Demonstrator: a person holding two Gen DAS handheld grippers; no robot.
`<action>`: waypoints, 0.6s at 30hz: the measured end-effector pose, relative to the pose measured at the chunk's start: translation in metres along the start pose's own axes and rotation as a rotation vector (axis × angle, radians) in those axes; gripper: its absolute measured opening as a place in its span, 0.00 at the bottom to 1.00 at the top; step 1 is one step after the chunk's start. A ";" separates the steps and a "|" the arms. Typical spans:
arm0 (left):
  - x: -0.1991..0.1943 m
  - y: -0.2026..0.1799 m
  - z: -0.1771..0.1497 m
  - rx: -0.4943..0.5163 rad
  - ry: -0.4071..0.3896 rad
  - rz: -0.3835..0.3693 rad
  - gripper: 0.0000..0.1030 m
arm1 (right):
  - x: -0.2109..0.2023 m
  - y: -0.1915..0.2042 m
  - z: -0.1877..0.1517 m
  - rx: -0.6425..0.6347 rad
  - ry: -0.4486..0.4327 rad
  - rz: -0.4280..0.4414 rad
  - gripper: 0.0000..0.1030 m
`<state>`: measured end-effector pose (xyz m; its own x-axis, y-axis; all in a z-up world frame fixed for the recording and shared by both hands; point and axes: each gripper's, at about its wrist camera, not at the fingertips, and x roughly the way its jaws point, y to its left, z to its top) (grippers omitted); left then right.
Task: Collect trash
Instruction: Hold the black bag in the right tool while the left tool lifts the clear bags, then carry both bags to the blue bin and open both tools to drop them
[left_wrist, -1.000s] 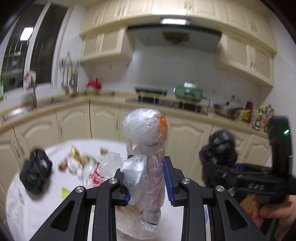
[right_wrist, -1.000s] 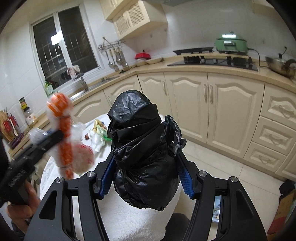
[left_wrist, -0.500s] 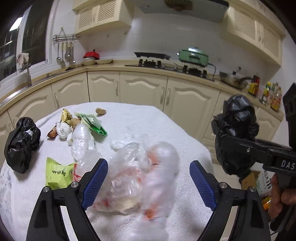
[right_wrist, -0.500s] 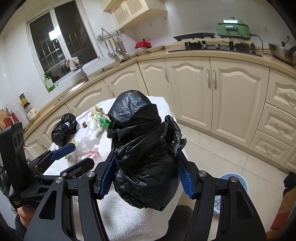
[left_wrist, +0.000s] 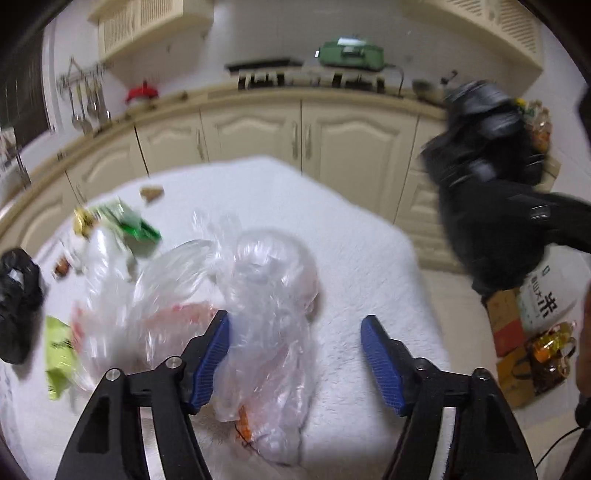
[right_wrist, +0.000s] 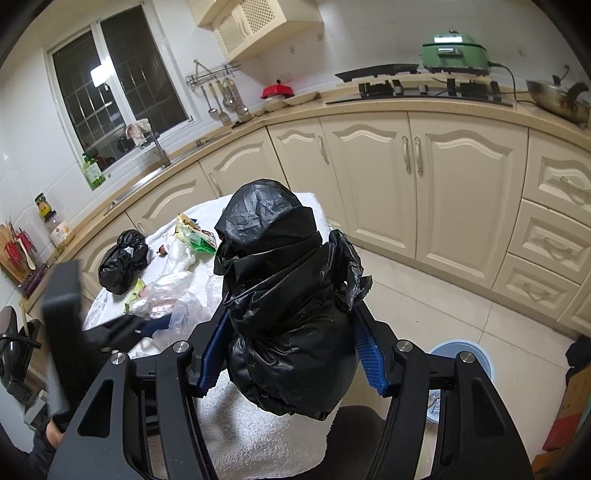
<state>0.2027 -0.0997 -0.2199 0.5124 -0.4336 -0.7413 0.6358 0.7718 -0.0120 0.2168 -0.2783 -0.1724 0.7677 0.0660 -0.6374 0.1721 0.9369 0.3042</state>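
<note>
Fingers of the left gripper (left_wrist: 295, 363) closing around a clear plastic bag (left_wrist: 269, 332), right pad not touching; right gripper (right_wrist: 288, 354) clamped on a black trash bag (right_wrist: 291, 306).
Bag rests on the white-towelled table (left_wrist: 351, 240) among wrappers; cream kitchen cabinets (right_wrist: 436, 184) and tiled floor beyond.

Left tool (left_wrist: 295, 354) closing – clear bag (left_wrist: 269, 321) between its pads, touching only one, on the counter (left_wrist: 351, 240).

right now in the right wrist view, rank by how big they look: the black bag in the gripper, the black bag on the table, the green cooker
1. black bag in the gripper, though nearest the camera
2. black bag on the table
3. green cooker, about the same; unsure
</note>
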 end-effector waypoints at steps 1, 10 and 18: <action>0.005 0.002 0.003 -0.005 0.017 -0.014 0.56 | -0.001 -0.001 0.000 0.002 -0.002 -0.001 0.61; 0.011 -0.005 0.018 0.019 0.027 -0.038 0.25 | -0.006 -0.006 0.000 0.006 -0.009 -0.011 0.61; -0.028 -0.007 0.027 -0.033 -0.166 -0.049 0.25 | -0.019 -0.014 0.006 0.024 -0.045 -0.025 0.61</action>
<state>0.1993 -0.1055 -0.1806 0.5710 -0.5400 -0.6183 0.6448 0.7612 -0.0694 0.2033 -0.2950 -0.1608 0.7901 0.0267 -0.6124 0.2058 0.9295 0.3060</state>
